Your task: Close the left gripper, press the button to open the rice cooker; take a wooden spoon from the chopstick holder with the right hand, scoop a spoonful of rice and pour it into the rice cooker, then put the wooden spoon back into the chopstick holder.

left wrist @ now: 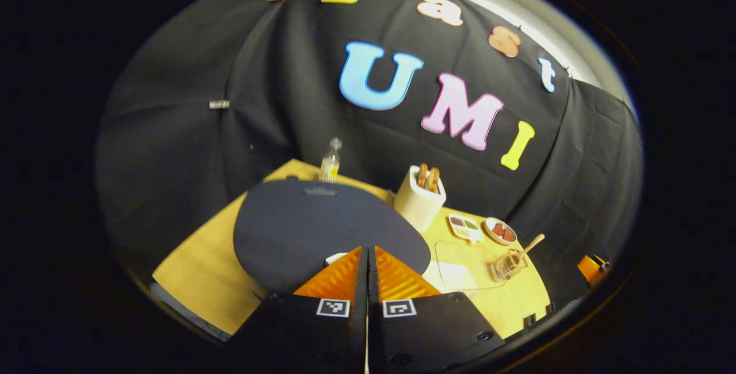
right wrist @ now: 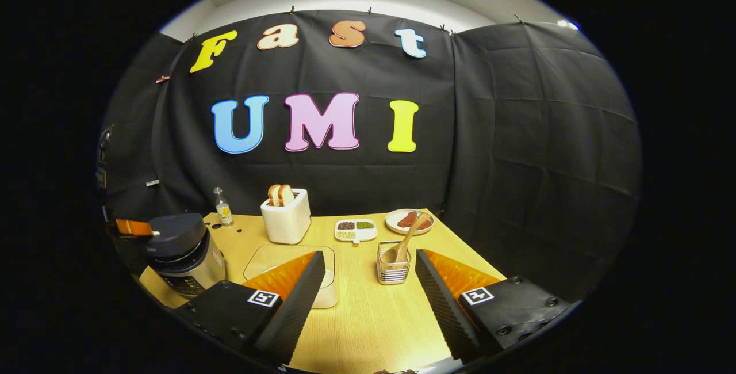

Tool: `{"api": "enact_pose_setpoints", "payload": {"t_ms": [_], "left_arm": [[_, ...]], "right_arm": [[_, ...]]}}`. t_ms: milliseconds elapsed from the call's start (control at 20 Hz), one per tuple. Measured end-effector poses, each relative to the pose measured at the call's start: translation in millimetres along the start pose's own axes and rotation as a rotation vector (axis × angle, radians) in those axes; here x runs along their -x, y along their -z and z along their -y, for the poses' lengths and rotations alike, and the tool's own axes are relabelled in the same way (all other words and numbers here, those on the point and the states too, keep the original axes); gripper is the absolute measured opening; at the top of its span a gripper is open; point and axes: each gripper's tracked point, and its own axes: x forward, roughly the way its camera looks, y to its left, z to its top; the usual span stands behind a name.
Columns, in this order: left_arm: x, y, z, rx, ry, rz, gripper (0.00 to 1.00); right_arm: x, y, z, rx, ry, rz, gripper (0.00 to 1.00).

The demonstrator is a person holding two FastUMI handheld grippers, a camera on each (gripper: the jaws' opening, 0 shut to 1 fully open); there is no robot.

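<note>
The rice cooker (left wrist: pixel 310 224) has a dark lid that lies flat and closed right in front of my left gripper (left wrist: pixel 367 248). That gripper is shut with nothing between its fingers, and its tips hover over the lid's near edge beside a small white button (left wrist: pixel 335 258). In the right gripper view the rice cooker (right wrist: pixel 183 253) stands at the table's left, with the left gripper (right wrist: pixel 133 227) at its lid. A wooden spoon (right wrist: pixel 403 243) leans in the wire chopstick holder (right wrist: pixel 393 270). My right gripper (right wrist: pixel 369 254) is open and empty, just short of the holder.
A white toaster (right wrist: pixel 287 220) with bread, a small bottle (right wrist: pixel 222 206), a divided dish (right wrist: pixel 355 229) and a plate (right wrist: pixel 402 225) of red food line the back. A clear shallow tray (right wrist: pixel 270 256) holding something white lies between the cooker and the holder. The wooden table (right wrist: pixel 374 316) ends close on the right.
</note>
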Motion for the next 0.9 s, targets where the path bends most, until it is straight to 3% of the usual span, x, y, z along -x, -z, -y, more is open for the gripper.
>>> {"api": "enact_pose_setpoints", "payload": {"t_ms": [150,250,300,350,400,450,600,900], "left_arm": [[25,-68,11,-0.142,-0.047,0.2,0.08],[30,-78,22,-0.192,-0.067,0.231,0.12],[27,-76,26,-0.197,-0.078,0.22,0.19],[23,-70,28,-0.194,-0.086,0.202,0.27],[21,-66,34,-0.185,-0.088,0.187,0.49],[18,-62,38,-0.169,-0.097,0.174,0.58],[21,-51,50,-0.134,-0.137,0.145,0.99],[31,-34,84,-0.118,-0.189,0.112,0.95]], "right_arm": [[-21,-13,8,0.007,-0.003,0.016,0.99],[-38,-21,15,0.012,-0.005,0.03,0.99],[-48,-24,19,0.009,-0.005,0.033,0.99],[-58,-27,24,0.0,-0.007,0.034,0.99],[-67,-29,28,-0.01,-0.01,0.033,0.99],[-76,-31,34,-0.018,-0.009,0.032,0.99],[-104,-36,53,-0.082,0.003,0.029,0.99],[-152,-13,85,-0.176,0.004,-0.055,0.98]]}}
